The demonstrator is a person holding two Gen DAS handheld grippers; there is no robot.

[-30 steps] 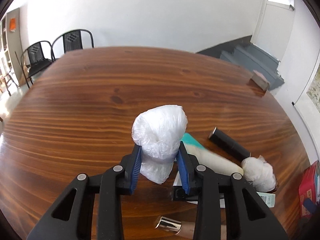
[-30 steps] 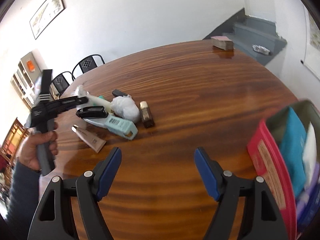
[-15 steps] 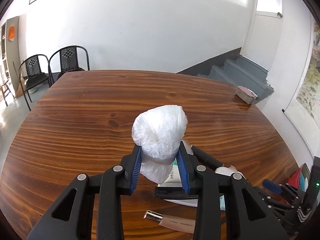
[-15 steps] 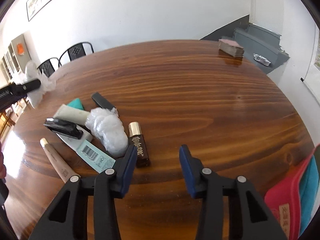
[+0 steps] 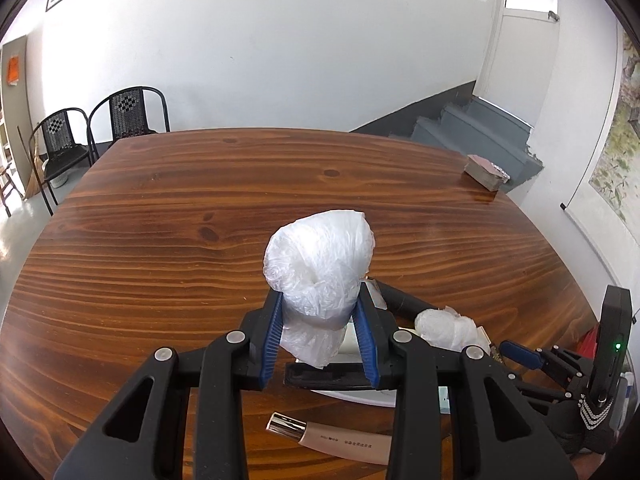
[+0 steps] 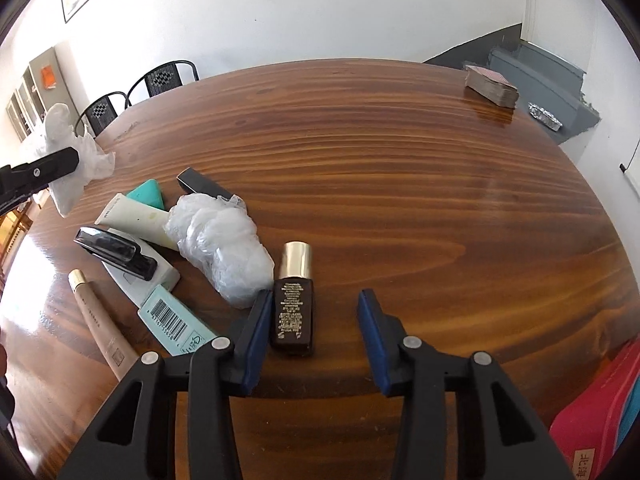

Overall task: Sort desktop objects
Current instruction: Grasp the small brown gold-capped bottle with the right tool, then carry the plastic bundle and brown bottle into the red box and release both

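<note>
The left gripper (image 5: 320, 334) has its jaws clamped on a crumpled white plastic bag (image 5: 320, 264), held up clear of the wooden worktop (image 5: 180, 240). In the right wrist view that bag (image 6: 68, 152) shows at the far left, pinched in the black tip of the left gripper above the pile of things.

The right gripper (image 6: 312, 340) points down at the worktop (image 6: 400, 200) with its jaws apart and closing. A small dark brown bottle with a gold cap (image 6: 294, 300) lies flat between them, close against the left jaw and well clear of the right one; whether the left pad touches it cannot be told.

Just left of the bottle lies a second bundle of clear plastic (image 6: 224, 256), touching a cream tube (image 6: 136, 220). A teal triangular piece (image 6: 148, 194) and a flat black bar (image 6: 202, 184) lie behind the tube. Nearer the camera a black clip (image 6: 116, 254) rests on a pale packet with a barcode (image 6: 172, 316), and a beige tube with a gold cap (image 6: 100, 328) lies beside it at the left.

A deck of cards (image 6: 490, 88) sits far off near the worktop's far right corner. A red box (image 6: 600, 420) stands at the lower right edge, off the worktop's near rim. Two black chairs (image 5: 100, 136) stand by the wall
</note>
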